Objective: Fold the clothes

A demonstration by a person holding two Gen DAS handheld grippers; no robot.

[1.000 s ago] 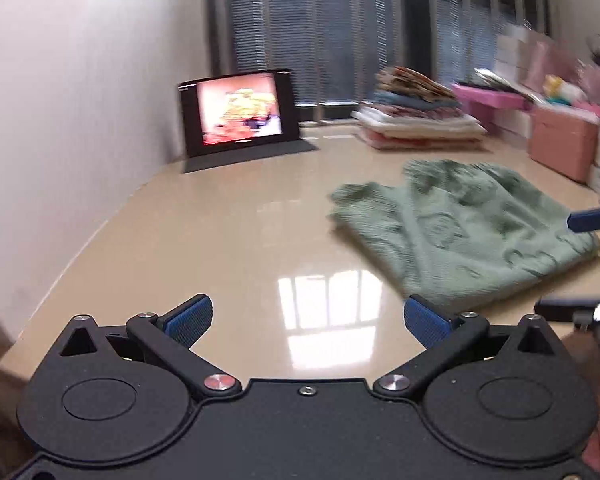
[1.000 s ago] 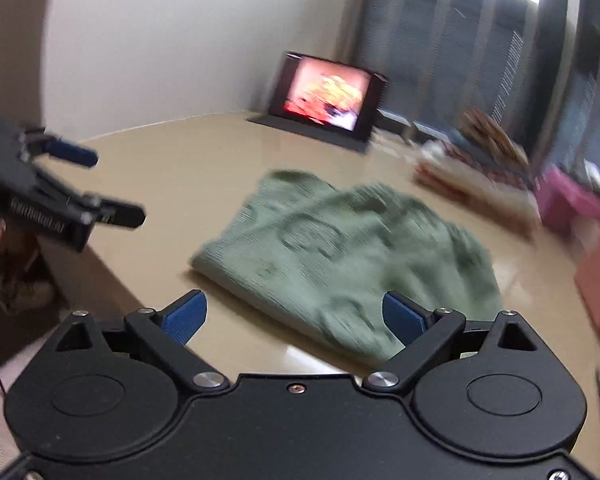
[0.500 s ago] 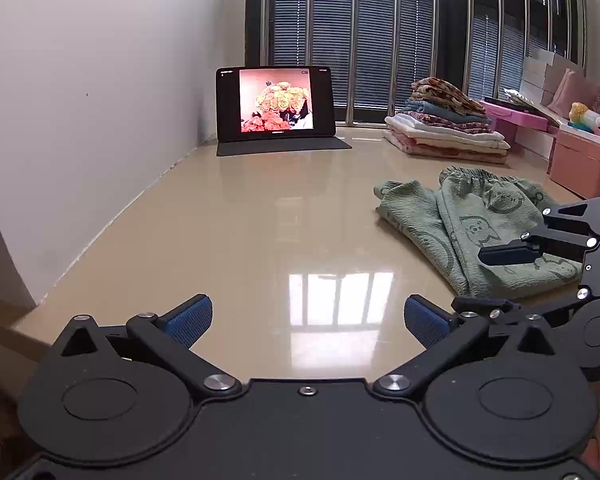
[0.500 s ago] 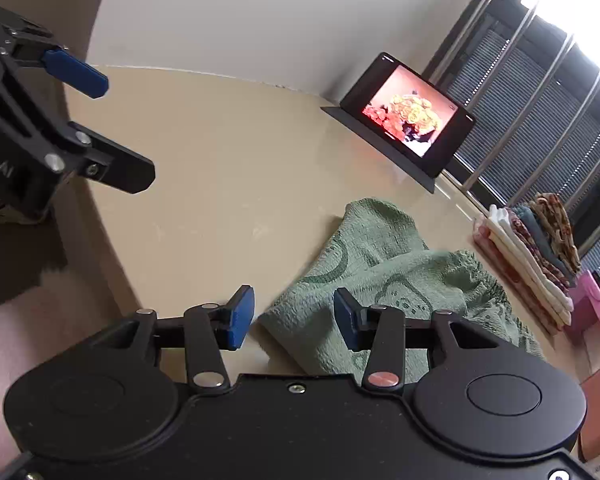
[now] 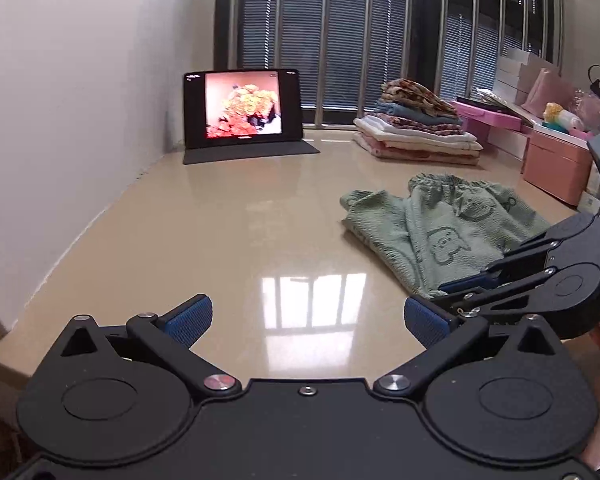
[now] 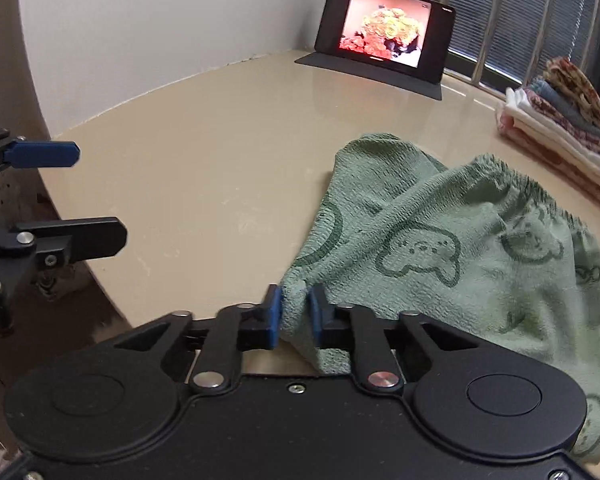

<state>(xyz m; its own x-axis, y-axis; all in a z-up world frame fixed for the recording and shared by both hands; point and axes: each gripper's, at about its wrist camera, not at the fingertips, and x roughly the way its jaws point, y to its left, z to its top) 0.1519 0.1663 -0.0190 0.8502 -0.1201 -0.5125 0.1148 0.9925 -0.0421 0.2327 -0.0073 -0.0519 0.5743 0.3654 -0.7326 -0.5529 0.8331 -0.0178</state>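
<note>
Half the green garment [image 6: 460, 264] behind right tongs [image 6: 295, 312].

A: We've got the left gripper [image 5: 308, 322]: matte black body, two round discs, blue ribbed pads [image 5: 189, 320], silver rivets.

B: We see the same build on the right gripper [image 6: 293, 314], one small screw at centre.
</note>
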